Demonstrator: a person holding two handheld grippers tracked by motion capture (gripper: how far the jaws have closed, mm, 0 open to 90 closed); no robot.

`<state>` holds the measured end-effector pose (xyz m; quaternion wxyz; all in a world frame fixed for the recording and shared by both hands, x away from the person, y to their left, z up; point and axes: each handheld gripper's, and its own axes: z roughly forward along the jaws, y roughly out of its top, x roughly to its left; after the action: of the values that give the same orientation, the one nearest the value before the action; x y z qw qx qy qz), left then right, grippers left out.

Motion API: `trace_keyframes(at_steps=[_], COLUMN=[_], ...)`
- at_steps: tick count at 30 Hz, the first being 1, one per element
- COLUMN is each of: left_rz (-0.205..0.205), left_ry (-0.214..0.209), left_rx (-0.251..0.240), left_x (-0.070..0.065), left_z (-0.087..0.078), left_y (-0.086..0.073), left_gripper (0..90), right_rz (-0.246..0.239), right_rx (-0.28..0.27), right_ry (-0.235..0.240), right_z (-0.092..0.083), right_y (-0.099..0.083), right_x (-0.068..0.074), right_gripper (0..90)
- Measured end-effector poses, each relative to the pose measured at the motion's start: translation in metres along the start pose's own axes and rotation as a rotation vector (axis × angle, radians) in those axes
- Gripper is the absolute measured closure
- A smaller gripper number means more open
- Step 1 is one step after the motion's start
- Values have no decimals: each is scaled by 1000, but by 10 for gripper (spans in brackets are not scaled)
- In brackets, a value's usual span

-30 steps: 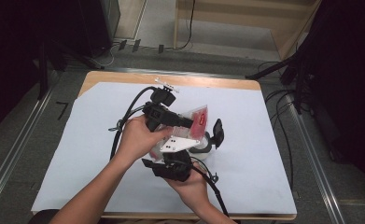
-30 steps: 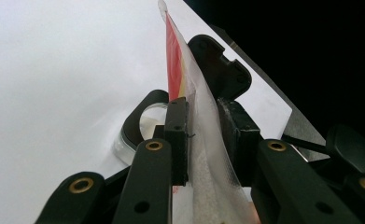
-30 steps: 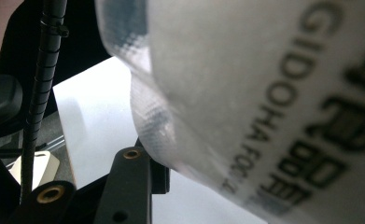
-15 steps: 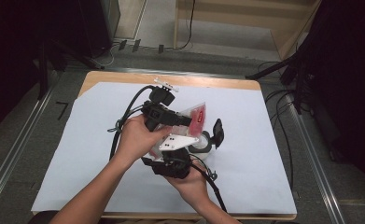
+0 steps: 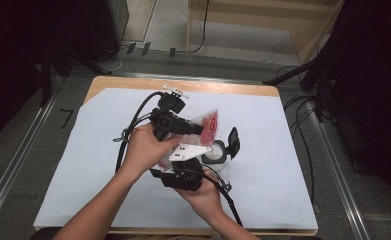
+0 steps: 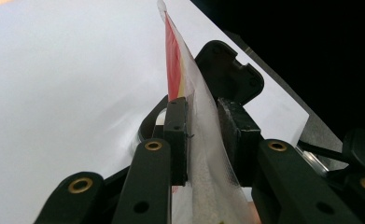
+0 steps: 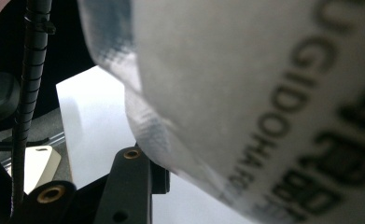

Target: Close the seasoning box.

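A clear plastic bag (image 5: 209, 121) with a red label hangs above the middle of the table between both hands. My left gripper (image 5: 195, 129) points right and is shut on it; in the left gripper view the bag (image 6: 203, 177), with white grains inside, is pinched between both pads (image 6: 176, 135). My right gripper (image 5: 189, 164), under its grey plate, reaches up from below. In the right gripper view the printed bag (image 7: 245, 93) looms close, one finger (image 7: 133, 186) touches its lower edge, and the other jaw is hidden behind it.
A small round container (image 5: 217, 154) with its black lid (image 5: 233, 142) flipped up sits on the white sheet (image 5: 283, 165) just right of the grippers; the lid (image 6: 227, 70) stands behind the bag. Cables (image 5: 133, 125) trail left. Metal rails run along both table sides.
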<state>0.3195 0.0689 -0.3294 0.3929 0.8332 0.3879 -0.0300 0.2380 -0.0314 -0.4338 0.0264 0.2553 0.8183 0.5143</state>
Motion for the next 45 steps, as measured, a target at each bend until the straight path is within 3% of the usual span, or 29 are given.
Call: trace_keyframes(at_steps=[17, 23, 45], left_rz=[-11, -5, -10], left_ry=[-18, 8, 2], left_rx=[3, 18, 25], left_x=[0, -4, -3], left_z=[2, -2, -1], left_y=[0, 1, 0], left_gripper=[744, 739, 736], right_rz=[7, 8, 11], right_rx=[-2, -18, -20], right_ry=[-14, 1, 5], right_z=[0, -1, 0], right_y=[-2, 0, -1], right_x=[0, 2, 4], right_gripper=[644, 644, 644])
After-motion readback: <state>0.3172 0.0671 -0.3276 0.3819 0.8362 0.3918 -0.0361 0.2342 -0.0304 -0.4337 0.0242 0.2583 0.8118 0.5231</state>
